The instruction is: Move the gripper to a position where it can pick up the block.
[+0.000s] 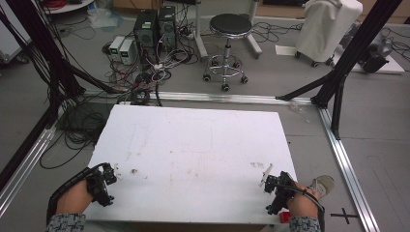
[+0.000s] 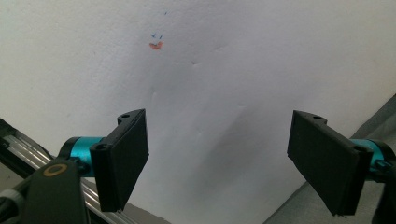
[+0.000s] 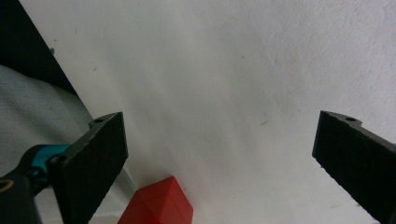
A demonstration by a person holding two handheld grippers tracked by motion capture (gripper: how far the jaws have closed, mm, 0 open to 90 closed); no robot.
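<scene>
Overhead, 2 hand-held grippers: left hand-held gripper [image 1: 112, 175] jaws wide, right hand-held gripper [image 1: 267, 180] jaws wide, 1 red block [image 3: 156, 204] nr table [image 1: 193, 145] edge.

Even, soft indoor light, faint shadows; high view low-res, slightly blurry overall.

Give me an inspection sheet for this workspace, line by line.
Surface: white table, scuffed, with small marks near the left claw.
Job's things: red block at the table's near edge, by the right claw.
Clutter: small white scrap ahead of the right claw.
Grippers: left claw open, holding nothing; right claw open, holding nothing.
Cables: tangled black cables on the floor beyond the table.
Surroundings: round stool, computer towers, black frame posts.
</scene>
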